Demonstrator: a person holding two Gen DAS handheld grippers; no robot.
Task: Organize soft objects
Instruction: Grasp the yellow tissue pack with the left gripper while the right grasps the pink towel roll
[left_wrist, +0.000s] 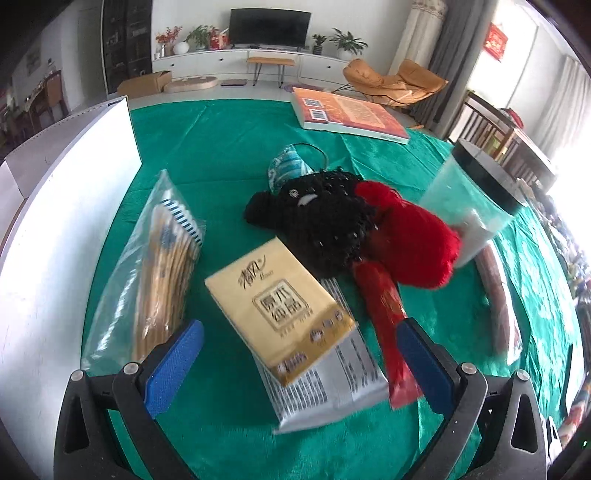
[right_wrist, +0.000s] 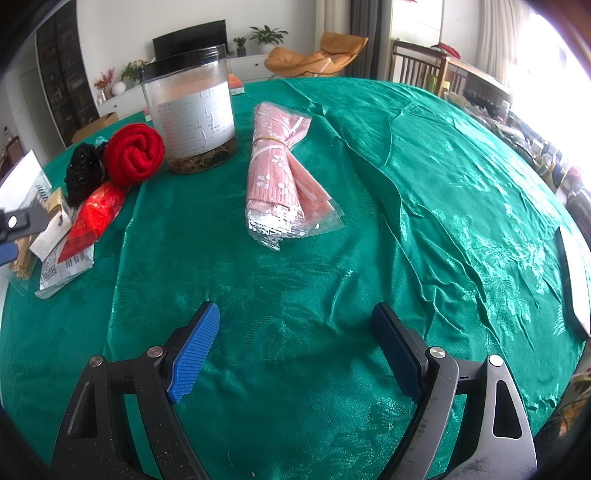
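My left gripper (left_wrist: 299, 354) is open just above a yellow tissue pack (left_wrist: 280, 310), which lies between its blue pads on a silver packet (left_wrist: 332, 384). Behind it lie a black knitted item (left_wrist: 325, 221), a red yarn ball (left_wrist: 410, 236) and a red foil packet (left_wrist: 388, 332). My right gripper (right_wrist: 295, 350) is open and empty over bare green cloth. A pink bundle of wrapped masks (right_wrist: 284, 170) lies ahead of it. The red yarn ball (right_wrist: 133, 153) and black knit (right_wrist: 83, 173) show at its far left.
A clear jar with a black lid (right_wrist: 190, 114) stands beside the yarn. A bag of wooden sticks (left_wrist: 162, 258) and a white box (left_wrist: 55, 221) lie left of the left gripper. A book (left_wrist: 347, 114) lies at the table's far side. A blue mask (left_wrist: 288, 166) sits behind the black knit.
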